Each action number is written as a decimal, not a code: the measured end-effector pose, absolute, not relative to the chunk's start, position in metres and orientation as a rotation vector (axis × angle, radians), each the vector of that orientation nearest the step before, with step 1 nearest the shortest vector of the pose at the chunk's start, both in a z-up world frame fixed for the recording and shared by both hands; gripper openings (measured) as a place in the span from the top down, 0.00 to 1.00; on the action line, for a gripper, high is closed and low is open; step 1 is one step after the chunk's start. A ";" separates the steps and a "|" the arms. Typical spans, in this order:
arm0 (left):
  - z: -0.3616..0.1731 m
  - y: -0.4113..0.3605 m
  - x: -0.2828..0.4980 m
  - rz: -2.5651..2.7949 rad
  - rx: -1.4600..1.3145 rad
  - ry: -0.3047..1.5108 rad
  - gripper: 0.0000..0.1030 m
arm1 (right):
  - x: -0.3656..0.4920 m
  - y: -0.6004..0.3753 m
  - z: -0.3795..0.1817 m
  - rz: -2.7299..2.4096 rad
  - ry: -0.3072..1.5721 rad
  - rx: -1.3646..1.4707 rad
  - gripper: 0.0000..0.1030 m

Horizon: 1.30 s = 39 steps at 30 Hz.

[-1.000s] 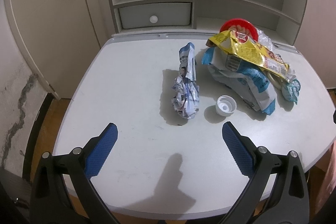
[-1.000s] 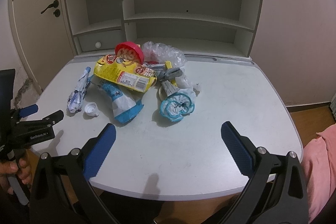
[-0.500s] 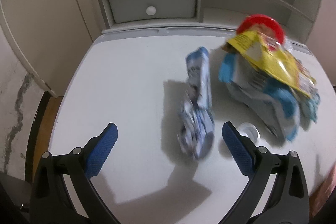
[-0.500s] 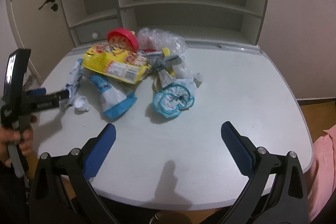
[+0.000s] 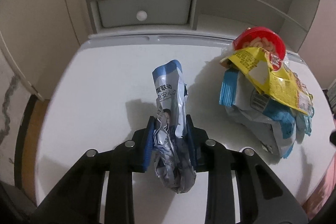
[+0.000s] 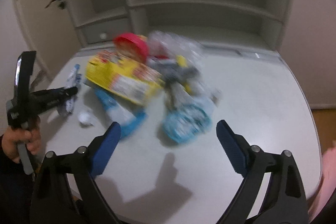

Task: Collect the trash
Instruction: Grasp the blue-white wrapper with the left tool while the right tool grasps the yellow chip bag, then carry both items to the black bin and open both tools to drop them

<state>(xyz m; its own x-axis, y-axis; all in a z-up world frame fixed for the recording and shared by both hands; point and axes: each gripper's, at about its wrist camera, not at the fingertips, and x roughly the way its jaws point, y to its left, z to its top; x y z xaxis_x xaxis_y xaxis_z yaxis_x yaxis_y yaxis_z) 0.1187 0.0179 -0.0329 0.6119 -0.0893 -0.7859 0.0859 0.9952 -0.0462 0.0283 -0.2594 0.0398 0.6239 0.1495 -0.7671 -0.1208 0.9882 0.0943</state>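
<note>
A crumpled blue-and-white wrapper (image 5: 171,119), lying near the counter's (image 5: 100,81) left edge, is being closed on by the left gripper (image 5: 170,140) for collection, while the right gripper (image 6: 168,135) is held with fingers (image 6: 230,143) wide, closing slightly, before the trash pile (image 6: 147,79) mid-counter.

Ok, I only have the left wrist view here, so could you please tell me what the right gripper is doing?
Observer: The right gripper has nothing between its blue pads. Its jaws are wide but closing, over the white table.
Operator: Thank you. What lies nearest ahead of it?
Observer: A crumpled round blue-and-white wrapper, blurred, lying on the table at the near edge of the pile.
Operator: And is there a small white bottle cap anywhere?
Observer: Yes, the cap lies on the table between the crumpled printed foil wrapper and the flat blue-and-white bag.
</note>
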 end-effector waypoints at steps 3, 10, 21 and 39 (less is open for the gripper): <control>-0.027 0.027 0.108 -0.123 -0.047 0.909 0.73 | 0.052 -0.229 0.044 0.263 0.892 -0.048 0.12; -0.022 0.025 0.080 -0.172 -0.046 0.899 0.73 | 0.122 -0.174 0.030 0.411 0.991 -0.234 0.12; -0.016 0.029 0.075 -0.191 -0.070 0.880 0.73 | 0.148 -0.183 0.043 0.435 1.031 -0.207 0.69; 0.031 -0.054 0.044 -0.339 -0.002 0.782 0.73 | 0.056 -0.314 0.126 0.095 0.799 0.019 0.97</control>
